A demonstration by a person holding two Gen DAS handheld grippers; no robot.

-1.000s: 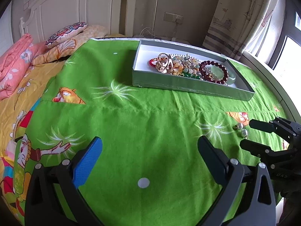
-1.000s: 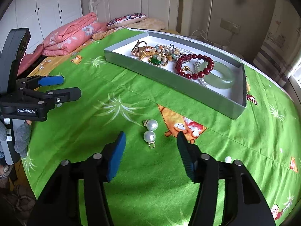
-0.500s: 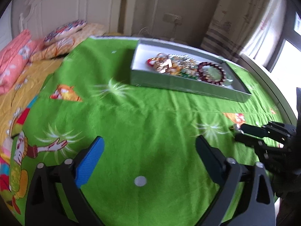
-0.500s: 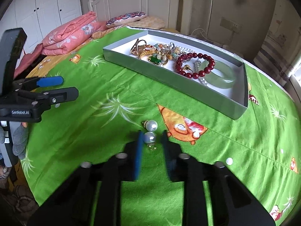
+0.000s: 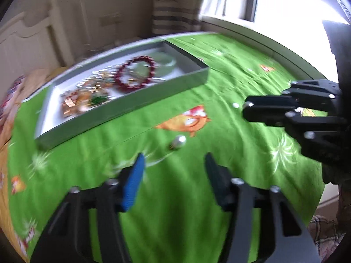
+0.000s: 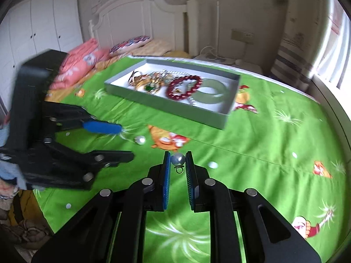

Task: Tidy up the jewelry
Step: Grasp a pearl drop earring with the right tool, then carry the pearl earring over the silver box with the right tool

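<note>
Left wrist view, which is blurry: the left gripper has its two fingers spread wide with nothing between them. Just past the fingertips, one pearl earring lies on the green bedspread. Farther back sits a gray tray full of jewelry. Inside it are a red bead bracelet, a pale green bangle and a pile of gold pieces. The right gripper comes in from the right side, up off the bedspread.

Right wrist view: the right gripper is pinching a second pearl earring between its blue pads. The little gold hook hangs down under the pearl. The other pearl earring lies on the bedspread, near the left gripper's tips, which are spread apart on either side of it. The gray tray is farther back, with the red bead bracelet and the green bangle side by side in it. Pink blankets and a pillow lie by the white headboard.
</note>
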